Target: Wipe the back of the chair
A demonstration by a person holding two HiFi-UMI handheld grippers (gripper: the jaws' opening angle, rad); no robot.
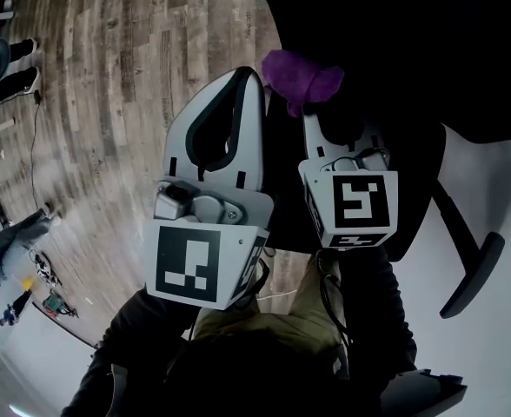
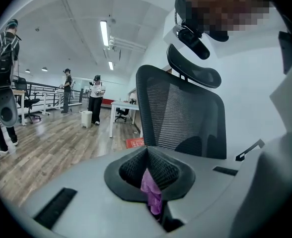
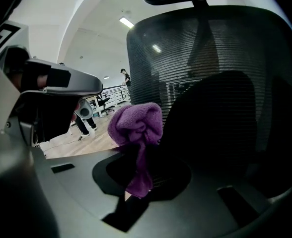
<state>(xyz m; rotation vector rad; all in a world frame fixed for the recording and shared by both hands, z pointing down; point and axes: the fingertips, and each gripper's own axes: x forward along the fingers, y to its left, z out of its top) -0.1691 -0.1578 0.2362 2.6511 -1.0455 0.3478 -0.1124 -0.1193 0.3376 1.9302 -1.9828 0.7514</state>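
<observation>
Cloth, purple, fluffy and bunched into a knot, sits clamped in my right claw, with one tail hanging down between the dark pads. Just behind it is the black mesh back of the office chair, which fills nearly all of the right gripper view. The bundle is close to the mesh, but I cannot tell whether it is touching. In the head view the same cloth pokes out past the tip of my right claw, against the chair's dark bulk. The curved black armrest reaches out lower right. My left claw lies just beside the right one, its white jaws drawn together. In its own view the left claw is closed on a thin purple strip squeezed between the ribbed pads. I cannot tell if that strip belongs to the same cloth. Ahead of it and apart, the chair stands upright with its padded headrest on top. Grey-brown wooden plank floor spreads to my left.
</observation>
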